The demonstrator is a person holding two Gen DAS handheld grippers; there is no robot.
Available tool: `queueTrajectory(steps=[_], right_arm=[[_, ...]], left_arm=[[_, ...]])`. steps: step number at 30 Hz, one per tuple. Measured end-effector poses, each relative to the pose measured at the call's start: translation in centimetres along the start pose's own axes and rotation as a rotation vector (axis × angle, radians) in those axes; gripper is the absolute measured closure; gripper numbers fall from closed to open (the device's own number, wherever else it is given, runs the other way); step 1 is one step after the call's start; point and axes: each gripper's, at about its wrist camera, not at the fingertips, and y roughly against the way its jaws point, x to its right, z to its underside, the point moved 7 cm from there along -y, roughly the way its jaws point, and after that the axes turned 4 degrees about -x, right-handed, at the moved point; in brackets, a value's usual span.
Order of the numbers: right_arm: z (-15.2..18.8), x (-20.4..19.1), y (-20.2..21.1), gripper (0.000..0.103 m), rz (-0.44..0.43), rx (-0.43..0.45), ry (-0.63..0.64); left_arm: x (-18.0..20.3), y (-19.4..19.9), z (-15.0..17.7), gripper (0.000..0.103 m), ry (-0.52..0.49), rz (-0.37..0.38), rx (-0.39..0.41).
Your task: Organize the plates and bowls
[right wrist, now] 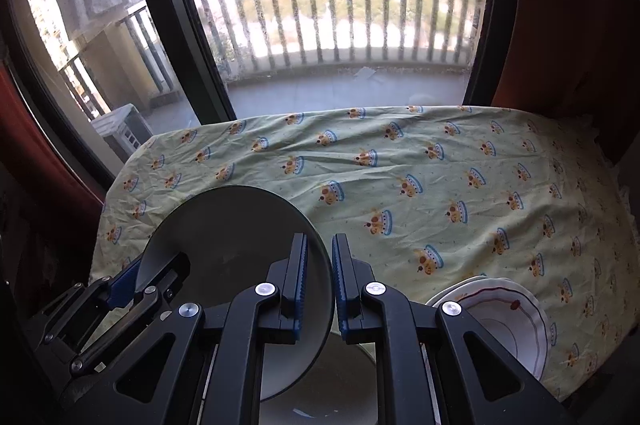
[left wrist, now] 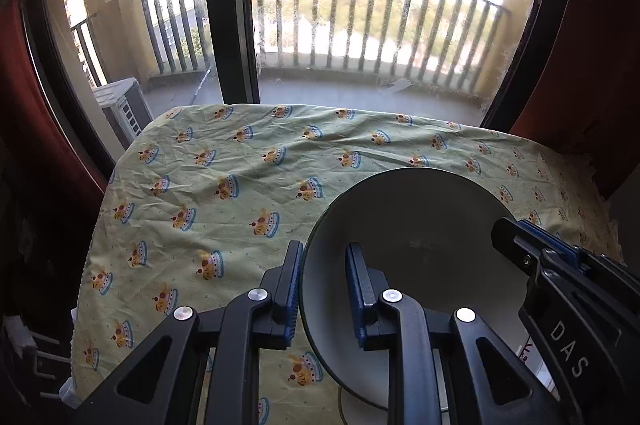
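Nearest to me, at the bottom centre of the left wrist view, my left tool (left wrist: 322, 283) has its fingers astride the left rim of the grey plate (left wrist: 408, 225), one finger outside and one inside the dish. A gap shows between the inner finger and the rim, so I judge the grip loose or not yet closed rather than clamped.

In the right wrist view my right tool (right wrist: 319, 281) straddles the opposite rim of the same grey plate (right wrist: 232, 237), its fingers close together with the edge running between them; it looks pinched there, though I cannot be sure the pads press it. Taking the plate from both sides keeps it level and off the cloth, tilted up toward me, which I judge suits carrying it onto a stack.

Below the plate, at the bottom centre of the right wrist view, lies a pale round dish (right wrist: 344, 385), partly hidden by my tool. At the lower right sits a white bowl with a dark red line (right wrist: 516, 325), nested on another white piece whose edge just shows.

Further out, the tabletop (right wrist: 440, 165) under its yellow-green crown-printed cloth stretches toward the upper half of the frame, bare of other crockery. Beyond it stand the glass door (left wrist: 230, 5) and the balcony railing (left wrist: 360, 13).
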Motion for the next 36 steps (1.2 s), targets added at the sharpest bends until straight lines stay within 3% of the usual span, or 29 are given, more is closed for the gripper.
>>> queueTrajectory(steps=[21,36], right_arm=[[6.6,3.0,-1.1,0.087,-0.021,-0.101,0.035],[8.6,3.2,-3.4,0.087,-0.001,-0.173,0.054]], left_arm=[[1.9,-0.9,6.9,0.084,0.025,-0.021,-0.075],[1.9,-3.1,9.0,0.084,0.031,-0.032,-0.144]])
